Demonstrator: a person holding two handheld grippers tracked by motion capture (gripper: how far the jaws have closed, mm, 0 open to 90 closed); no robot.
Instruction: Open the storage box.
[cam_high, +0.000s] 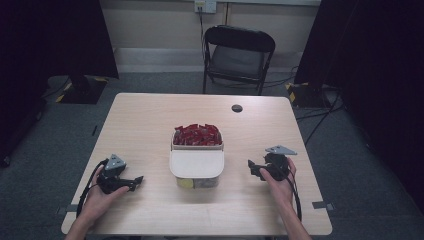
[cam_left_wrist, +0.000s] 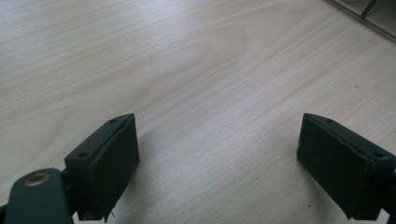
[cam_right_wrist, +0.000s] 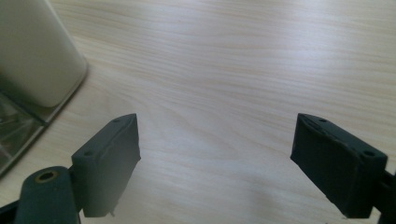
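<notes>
Container (cam_high: 196, 165) sits mid-table (cam_high: 150, 115), roughly centred between the two hands. It's a clear box with a cream lid (cam_high: 196, 164) slid toward the person, covering the near part; the far part is uncovered and packed with red wrapped pieces (cam_high: 198, 135). Something yellowish shows through the near wall, can't tell what. Left gripper (cam_high: 136, 181) is low on the table to the container's left, apart from it, jaws aimed toward the box, held in the left hand (cam_high: 102, 192). In the left gripper view (cam_left_wrist: 217, 158) jaws are spread wide, bare wood between them, nothing pinched; a sliver of the box edge shows at top right. Right gripper (cam_high: 252, 168) is to the container's right, near but not touching, in the right hand (cam_high: 280, 182), grey three-cornered plate on top. Right gripper view (cam_right_wrist: 215, 158): jaws also spread wide, empty, only tabletop between; cream lid (cam_right_wrist: 37, 51) and clear wall sit at upper left, beside the jaw on that side, gap visible. Black folding chair (cam_high: 239, 55) stands behind the table's far edge; small dark round spot (cam_high: 237, 108) near that edge.
</notes>
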